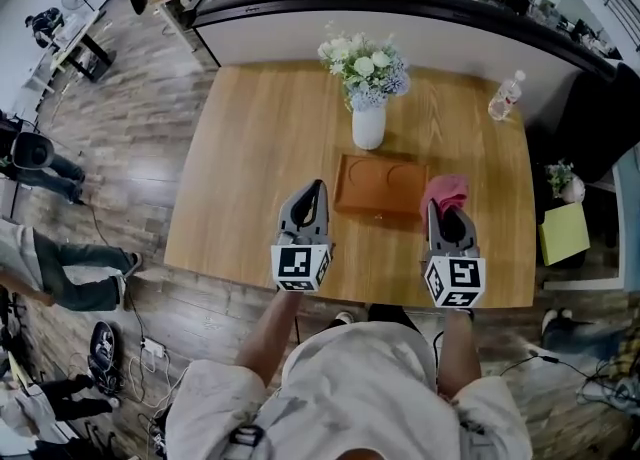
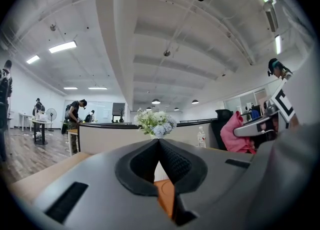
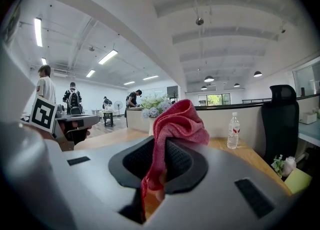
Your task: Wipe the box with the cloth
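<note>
A flat brown box (image 1: 380,184) lies on the wooden table (image 1: 250,148) in front of a white vase of flowers (image 1: 367,88). My right gripper (image 1: 448,214) is shut on a pink-red cloth (image 1: 446,189), held just right of the box's right end; in the right gripper view the cloth (image 3: 176,124) bunches up out of the closed jaws. My left gripper (image 1: 314,194) hovers at the box's left end, shut with nothing in it. In the left gripper view the tips (image 2: 159,141) meet, with the orange-brown box (image 2: 165,196) below them.
A clear plastic bottle (image 1: 505,96) stands at the table's far right corner. A dark counter wall (image 1: 400,8) runs behind the table. A small plant (image 1: 565,180) and a yellow-green stool (image 1: 565,233) sit to the right. People stand about on the left floor.
</note>
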A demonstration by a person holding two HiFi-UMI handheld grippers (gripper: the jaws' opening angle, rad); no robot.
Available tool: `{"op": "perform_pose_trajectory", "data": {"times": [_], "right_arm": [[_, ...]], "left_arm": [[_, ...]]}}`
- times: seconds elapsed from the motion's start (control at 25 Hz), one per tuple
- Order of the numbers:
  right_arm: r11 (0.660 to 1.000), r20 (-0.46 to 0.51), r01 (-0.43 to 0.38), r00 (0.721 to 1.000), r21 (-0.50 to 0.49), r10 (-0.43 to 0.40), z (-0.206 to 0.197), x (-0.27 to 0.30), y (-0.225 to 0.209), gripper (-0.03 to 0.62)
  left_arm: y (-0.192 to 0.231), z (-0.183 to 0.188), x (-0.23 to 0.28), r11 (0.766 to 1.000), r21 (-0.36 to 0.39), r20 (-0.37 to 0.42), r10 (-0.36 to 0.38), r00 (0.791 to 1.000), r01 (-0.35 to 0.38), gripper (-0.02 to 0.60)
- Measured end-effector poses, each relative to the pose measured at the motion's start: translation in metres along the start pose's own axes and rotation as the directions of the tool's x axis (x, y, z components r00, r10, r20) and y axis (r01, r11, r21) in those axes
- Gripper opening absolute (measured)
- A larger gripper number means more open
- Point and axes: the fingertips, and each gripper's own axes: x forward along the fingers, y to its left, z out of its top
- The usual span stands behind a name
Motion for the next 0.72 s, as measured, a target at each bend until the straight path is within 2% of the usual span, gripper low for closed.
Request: {"op": "perform_pose_trajectory", "data": {"times": [0.2, 0.72], "right_arm": [[1.000, 0.006, -0.005, 1.000, 0.015, 0.005, 0.005, 0.018, -0.034, 0.067], [0.999, 0.022, -0.013, 1.000, 0.048, 0.012, 0.009, 0.048, -0.098, 0.067]], "left_arm": [[-0.007, 0.002, 0.032, 0.999, -0.034, -0.016, 0.032, 0.999, -0.032, 0.009], [-0.029, 0.011, 0.079, 0.998, 0.020, -0.018, 0.052, 0.998, -0.052, 0.009]]}}
